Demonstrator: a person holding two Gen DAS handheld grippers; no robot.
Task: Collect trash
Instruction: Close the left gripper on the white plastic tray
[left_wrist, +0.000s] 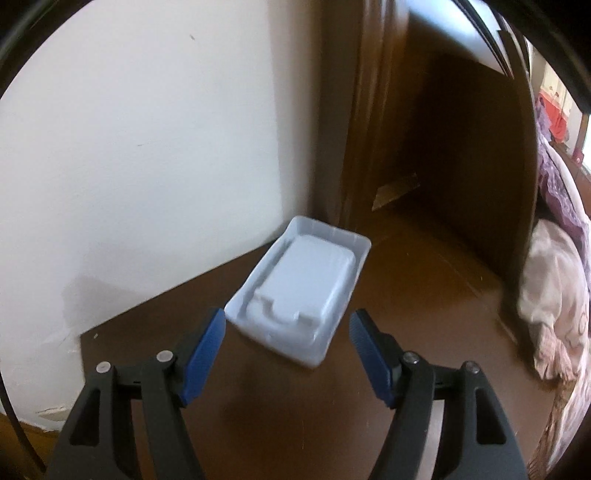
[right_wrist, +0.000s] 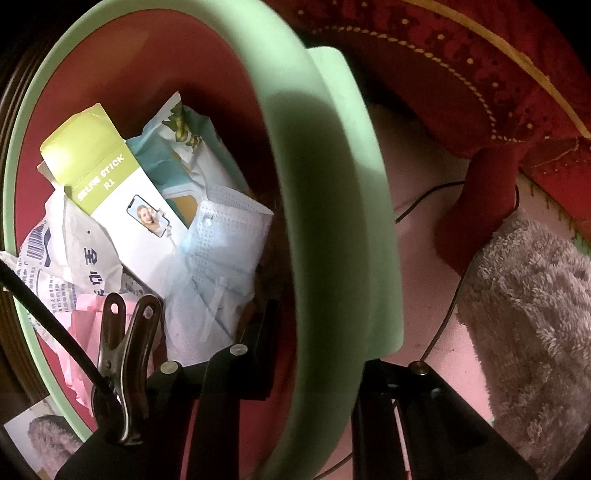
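A white moulded plastic tray (left_wrist: 299, 280) lies on the brown floor (left_wrist: 277, 406) by the wall corner. My left gripper (left_wrist: 288, 319) is open, its blue pads (left_wrist: 205, 354) standing to either side of the tray's near end without touching it. In the right wrist view, my right gripper (right_wrist: 321, 354) is shut on the pale green rim (right_wrist: 325, 184) of a bin with a red inside. The bin holds a selfie stick box (right_wrist: 122, 195), a face mask (right_wrist: 221, 251), a crumpled wrapper (right_wrist: 184, 147) and pink paper (right_wrist: 85, 332).
A white wall (left_wrist: 147, 147) stands left of the tray and dark brown woodwork (left_wrist: 443, 147) behind it. Pink and purple bedding (left_wrist: 554, 277) hangs at the right. Beside the bin are red embroidered cloth (right_wrist: 480, 74), a grey fluffy towel (right_wrist: 535, 314) and a thin black cable (right_wrist: 428, 195).
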